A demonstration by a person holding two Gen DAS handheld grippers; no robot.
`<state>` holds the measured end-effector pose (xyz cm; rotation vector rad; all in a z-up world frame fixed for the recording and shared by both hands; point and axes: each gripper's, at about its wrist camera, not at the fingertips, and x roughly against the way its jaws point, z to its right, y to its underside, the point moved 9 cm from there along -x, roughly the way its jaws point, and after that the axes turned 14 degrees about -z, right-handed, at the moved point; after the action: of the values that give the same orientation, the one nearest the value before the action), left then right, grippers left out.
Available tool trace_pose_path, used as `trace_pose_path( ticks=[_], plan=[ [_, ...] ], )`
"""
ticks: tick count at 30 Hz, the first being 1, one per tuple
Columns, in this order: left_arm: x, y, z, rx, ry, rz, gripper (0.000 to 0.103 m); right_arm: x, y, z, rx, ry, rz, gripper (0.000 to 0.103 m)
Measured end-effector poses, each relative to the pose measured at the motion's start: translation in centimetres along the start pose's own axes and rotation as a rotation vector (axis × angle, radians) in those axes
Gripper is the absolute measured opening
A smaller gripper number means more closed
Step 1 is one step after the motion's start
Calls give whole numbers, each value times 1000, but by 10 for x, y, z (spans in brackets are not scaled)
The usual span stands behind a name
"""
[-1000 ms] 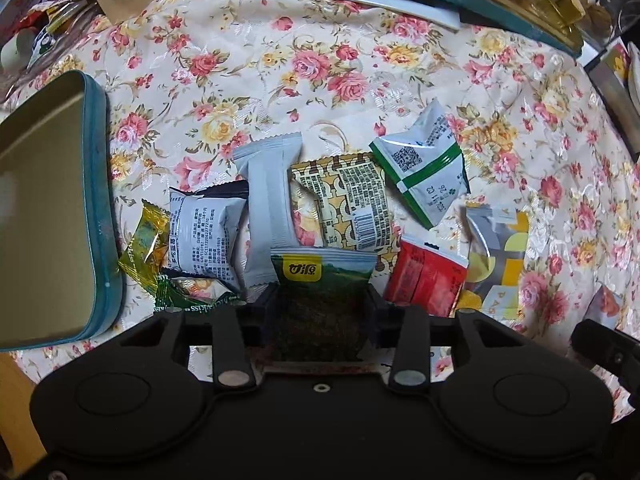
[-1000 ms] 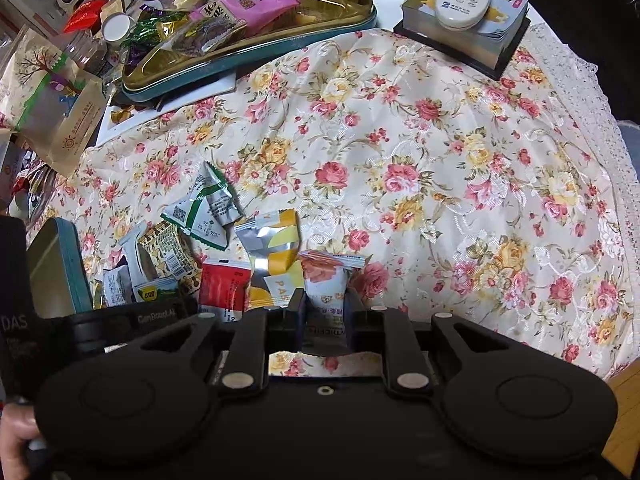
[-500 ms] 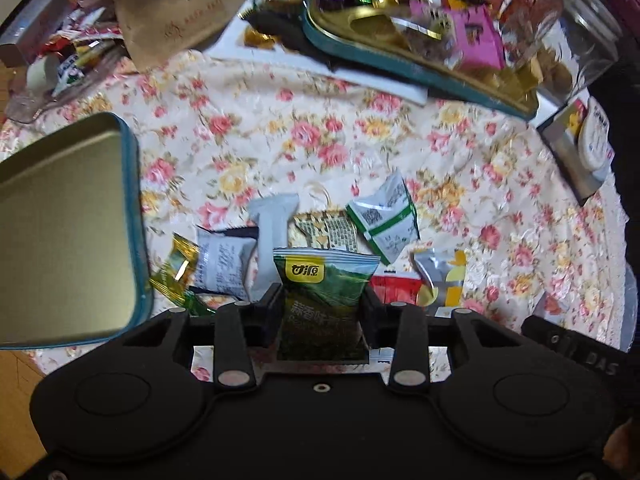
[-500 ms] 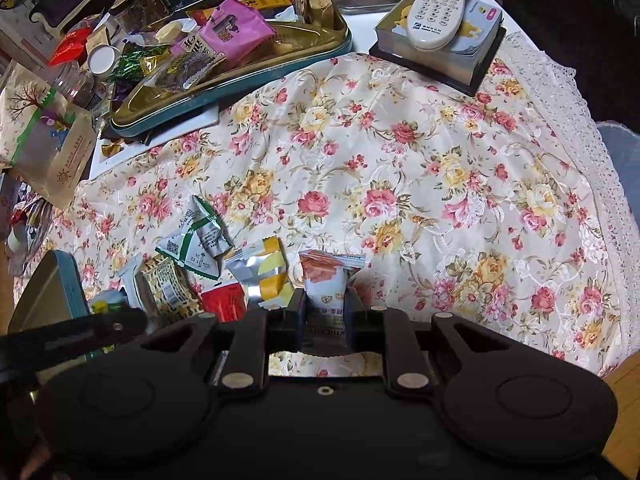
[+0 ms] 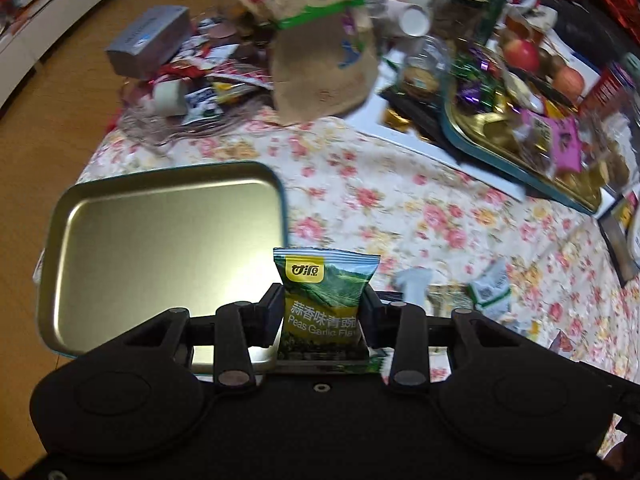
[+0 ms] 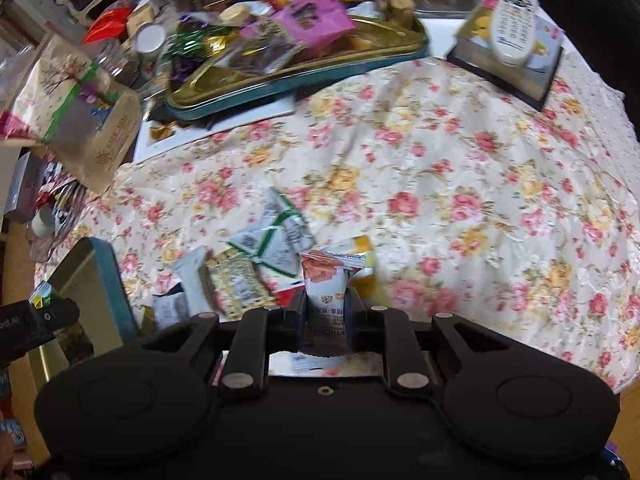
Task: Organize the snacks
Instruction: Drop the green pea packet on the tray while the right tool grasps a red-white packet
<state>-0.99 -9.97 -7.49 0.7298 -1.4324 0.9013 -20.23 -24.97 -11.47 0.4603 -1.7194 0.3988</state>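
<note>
My left gripper (image 5: 323,312) is shut on a green pea snack packet (image 5: 325,300), held upright above the right edge of an empty gold tin tray with a teal rim (image 5: 168,248). My right gripper (image 6: 326,314) is shut on a small white and orange snack packet (image 6: 326,288), held over the floral tablecloth. Loose packets lie below it: a white-green one (image 6: 276,236), a patterned one (image 6: 236,284) and a grey one (image 6: 192,280). The gold tin tray (image 6: 108,280) shows at the left of the right wrist view, with the left gripper (image 6: 36,322) over it.
A second teal-rimmed tray (image 6: 304,68) heaped with snacks stands at the back. A brown paper bag (image 5: 324,68), jars, apples (image 5: 520,54) and a grey box (image 5: 148,38) crowd the far table. A remote (image 6: 514,22) lies on a book at the back right. The table edge and wood floor are to the left.
My left gripper has risen and swung left with the green packet, from over the packet pile to over the gold tray. My right gripper has drifted a little with its packet.
</note>
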Motion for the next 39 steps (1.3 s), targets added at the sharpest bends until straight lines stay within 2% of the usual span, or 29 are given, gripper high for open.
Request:
trace_pose_path(
  ticks=[11, 17, 26, 36, 39],
  plan=[
    [-6, -3, -95, 169, -51, -26, 47, -19, 22, -127, 209, -45, -26, 20],
    [-5, -1, -132, 226, -65, -24, 47, -23, 44, -182, 332, -88, -29, 20],
    [-8, 1, -158, 242, -107, -25, 47, -33, 59, -221, 411, -100, -29, 20],
    [-12, 2, -173, 256, -138, -35, 48, -39, 61, -241, 434, -111, -30, 21],
    [-10, 0, -171, 238, -121, -25, 48, -38, 62, -245, 446, -115, -26, 21]
  ],
)
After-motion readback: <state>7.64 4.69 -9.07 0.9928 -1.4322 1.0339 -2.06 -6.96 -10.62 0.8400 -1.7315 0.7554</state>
